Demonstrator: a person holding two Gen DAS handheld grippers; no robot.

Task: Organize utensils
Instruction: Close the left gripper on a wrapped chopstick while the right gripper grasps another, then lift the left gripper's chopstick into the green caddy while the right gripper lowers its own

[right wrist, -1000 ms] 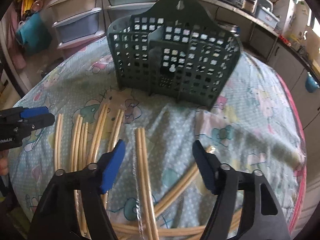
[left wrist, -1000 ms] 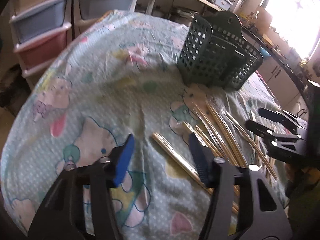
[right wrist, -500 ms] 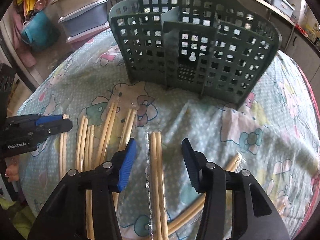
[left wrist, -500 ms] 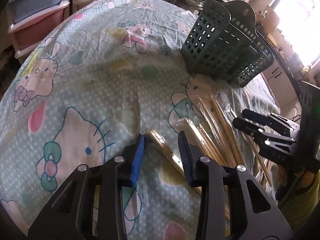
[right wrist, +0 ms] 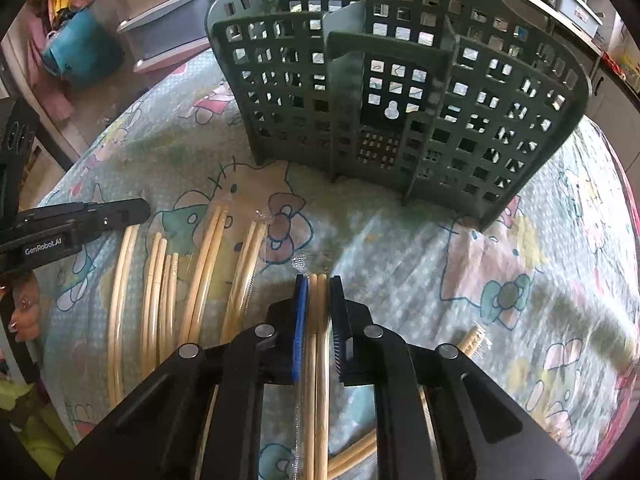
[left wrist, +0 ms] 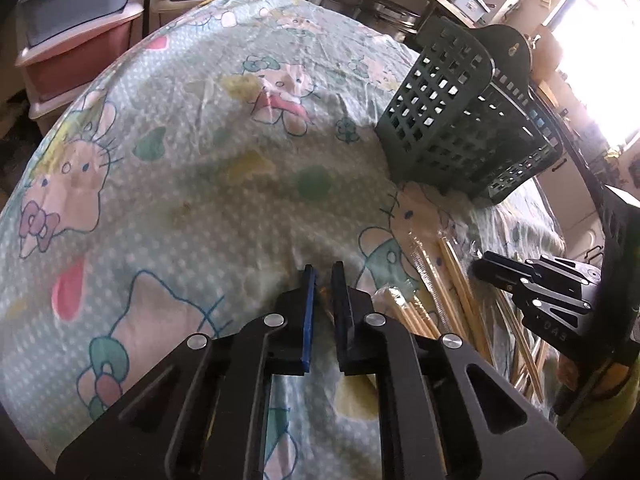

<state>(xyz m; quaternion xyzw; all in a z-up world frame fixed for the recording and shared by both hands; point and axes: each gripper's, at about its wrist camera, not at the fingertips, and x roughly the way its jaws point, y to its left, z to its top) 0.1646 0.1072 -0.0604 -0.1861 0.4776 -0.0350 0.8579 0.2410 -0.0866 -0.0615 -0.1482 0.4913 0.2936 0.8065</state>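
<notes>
Currently both grippers are at the pick step, each clamping its own wrapped chopstick pair on the bench (left wrist: 192, 184) with its pale cartoon-print cloth.

Right gripper (right wrist: 318, 284): fingers (right wrist: 301, 312) closed on a pair of pale bamboo chopsticks in clear plastic wrap (right wrist: 318, 320), which runs straight down between them and on under the gripper body. Pair looks flat on the cloth, not lifted yet. Just left of the fingers lie more loose bamboo chopstick pairs (right wrist: 204, 264), side by side. Straight ahead of the fingertips stands the dark green perforated plastic utensil basket (right wrist: 396, 92), upright, with divider walls making several compartments; all look empty from here.

Left gripper (left wrist: 324, 274): fingers (left wrist: 308, 320) nearly together, pinching the end of another wrapped bamboo pair (left wrist: 325, 300); only a sliver shows in the gap, so grip depth is hard to tell. Other pairs lie just right of these fingers, and the basket sits ahead and to the right, well apart.

Next move, as I judge it: lift each pair clear of its neighbours, tip it toward vertical, carry it forward over the basket rim and drop it into one compartment. Risk: slippery wrap could slide in the grip, or a long stick could catch a divider wall.
</notes>
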